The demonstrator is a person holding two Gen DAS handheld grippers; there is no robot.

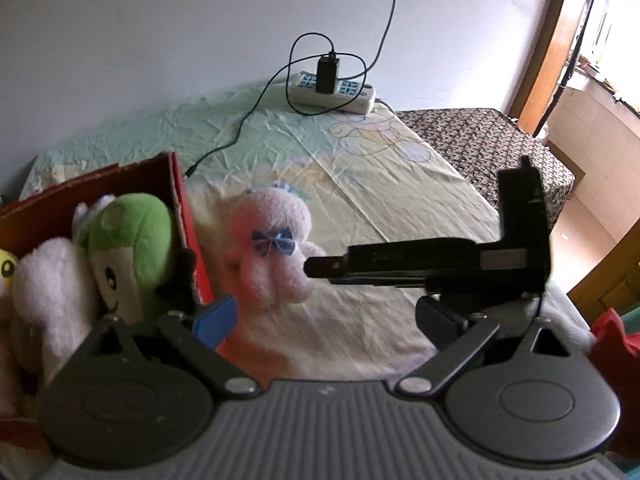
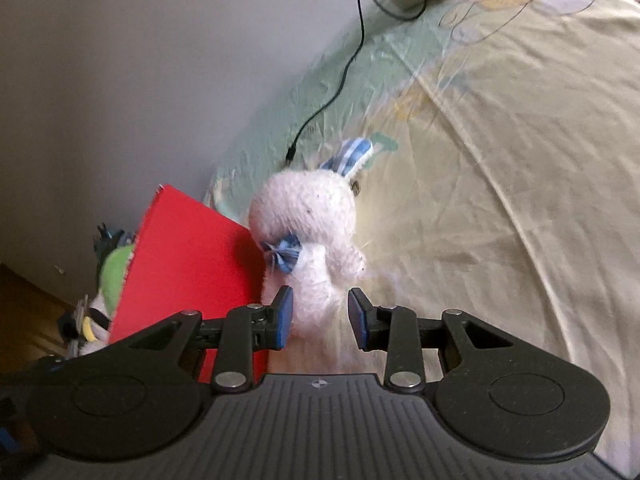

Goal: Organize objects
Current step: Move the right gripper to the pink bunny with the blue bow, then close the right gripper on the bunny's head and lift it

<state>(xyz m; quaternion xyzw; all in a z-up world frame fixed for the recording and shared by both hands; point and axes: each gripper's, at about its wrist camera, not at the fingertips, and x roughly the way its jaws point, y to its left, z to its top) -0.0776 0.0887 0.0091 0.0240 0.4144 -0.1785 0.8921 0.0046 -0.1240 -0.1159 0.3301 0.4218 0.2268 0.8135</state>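
A bed (image 1: 360, 176) covered by a pale green and yellow sheet, wrinkled, pushed against a plain wall (image 1: 160, 40). On the sheet, a red cardboard box (image 1: 182, 216) open at the top — the landmark here. Inside the box, packed close together: a green plush toy (image 1: 132, 248) with a white face, a fluffy white plush (image 1: 48, 280) beside it, and a sliver of a yellow one at the far edge of the left wrist view. Just outside the box, touching or almost touching its red wall, a pink plush bunny (image 2: 312, 240) lying on the sheet, a small blue bow (image 2: 284, 254) at its neck and a blue-striped ear (image 2: 356, 152) pointing away from the box. Well beyond the box, near the wall, a white power strip (image 1: 332, 94) with a black charger (image 1: 328, 72) plugged in; a thin black cable (image 1: 240, 128) trailing from there across the sheet, its loose end near the box.

Right tool (image 2: 320, 316) low over the sheet beside the box, blue-padded fingers apart, one on each side of the bunny's lower body — the pad nearer the box against the fur or nearly so, the other with a small gap, not clamped. Left tool (image 1: 324, 320) above the box's near corner, fingers spread wide and empty.
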